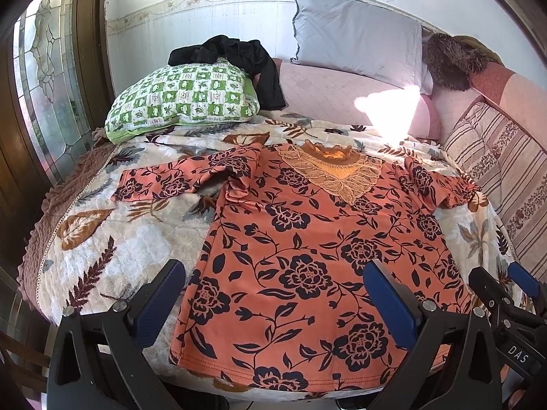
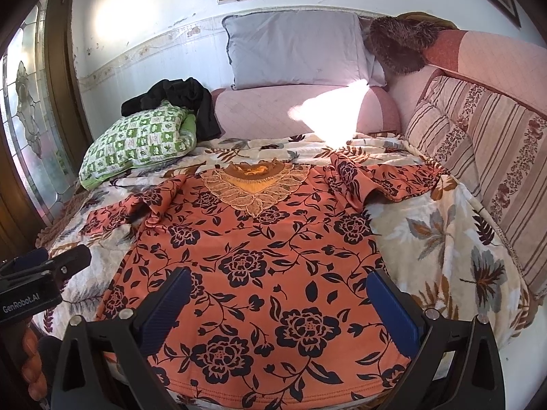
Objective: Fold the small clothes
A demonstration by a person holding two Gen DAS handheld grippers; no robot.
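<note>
An orange top with dark flower print lies spread flat, front up, on a leaf-patterned blanket; it also shows in the right wrist view. Its lace collar points away from me and both sleeves lie out to the sides, a little bunched. My left gripper is open and empty above the hem's left part. My right gripper is open and empty above the hem's right part. The right gripper also shows at the left wrist view's right edge.
A green checked pillow with a black garment on it lies at the back left. A grey pillow and pink bolster stand behind. A striped cushion lines the right side. A glass door is left.
</note>
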